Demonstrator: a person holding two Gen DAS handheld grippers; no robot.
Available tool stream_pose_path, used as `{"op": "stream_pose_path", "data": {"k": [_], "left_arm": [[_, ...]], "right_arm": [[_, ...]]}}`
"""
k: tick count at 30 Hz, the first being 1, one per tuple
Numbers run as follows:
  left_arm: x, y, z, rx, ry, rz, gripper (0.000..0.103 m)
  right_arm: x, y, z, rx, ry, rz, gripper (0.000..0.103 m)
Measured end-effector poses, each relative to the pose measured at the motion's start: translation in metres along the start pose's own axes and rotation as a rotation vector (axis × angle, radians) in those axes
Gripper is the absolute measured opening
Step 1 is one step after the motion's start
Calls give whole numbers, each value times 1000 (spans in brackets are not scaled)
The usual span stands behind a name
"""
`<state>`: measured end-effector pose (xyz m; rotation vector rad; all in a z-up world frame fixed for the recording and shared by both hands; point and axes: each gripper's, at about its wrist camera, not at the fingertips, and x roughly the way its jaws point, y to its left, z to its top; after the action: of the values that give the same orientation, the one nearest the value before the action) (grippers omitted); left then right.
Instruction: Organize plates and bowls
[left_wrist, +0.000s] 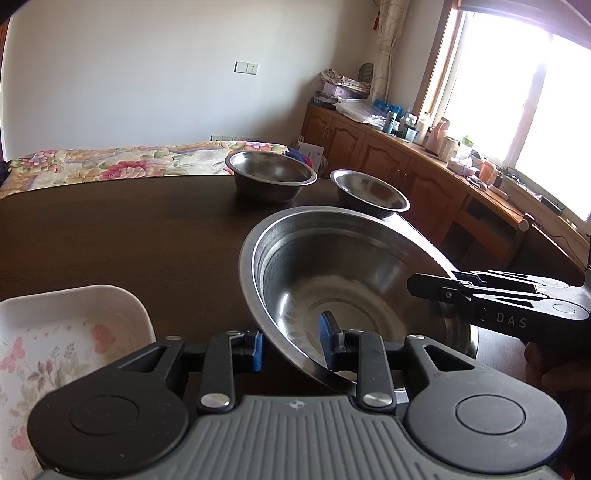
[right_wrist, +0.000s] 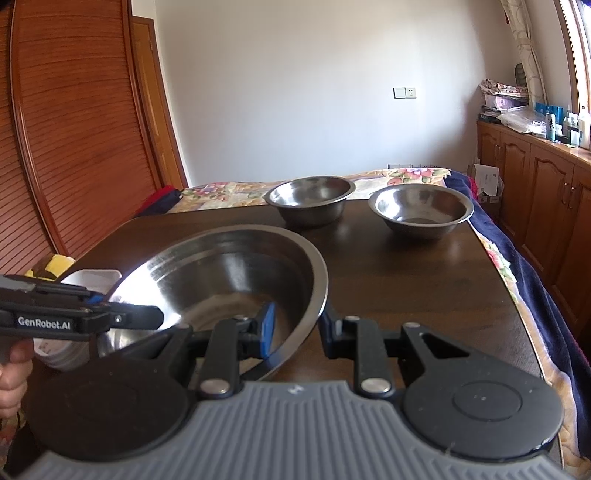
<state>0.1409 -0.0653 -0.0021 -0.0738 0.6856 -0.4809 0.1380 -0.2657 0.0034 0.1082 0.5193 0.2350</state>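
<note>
Left gripper (left_wrist: 295, 345): blue-padded fingers part open, straddling the near-left rim of the large stainless steel bowl (left_wrist: 354, 280), one pad inside, one outside; firm contact cannot be confirmed. Right gripper (right_wrist: 295, 325): likewise part open across the same bowl's right rim. The bowl is round, polished, tilted, at the near side of the dark wooden table (right_wrist: 406, 266). Two smaller steel bowls (right_wrist: 310, 199) (right_wrist: 421, 212) stand apart at the far edge. A white floral rectangular dish (left_wrist: 55, 339) sits near left.
</note>
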Motion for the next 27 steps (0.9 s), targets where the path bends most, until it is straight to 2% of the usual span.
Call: {"op": "stream_pose_path", "data": {"k": [27], "left_arm": [[0,5,-11,11,22,8,32]], "right_arm": [[0,8,-10,-5,26,14,31]]}}
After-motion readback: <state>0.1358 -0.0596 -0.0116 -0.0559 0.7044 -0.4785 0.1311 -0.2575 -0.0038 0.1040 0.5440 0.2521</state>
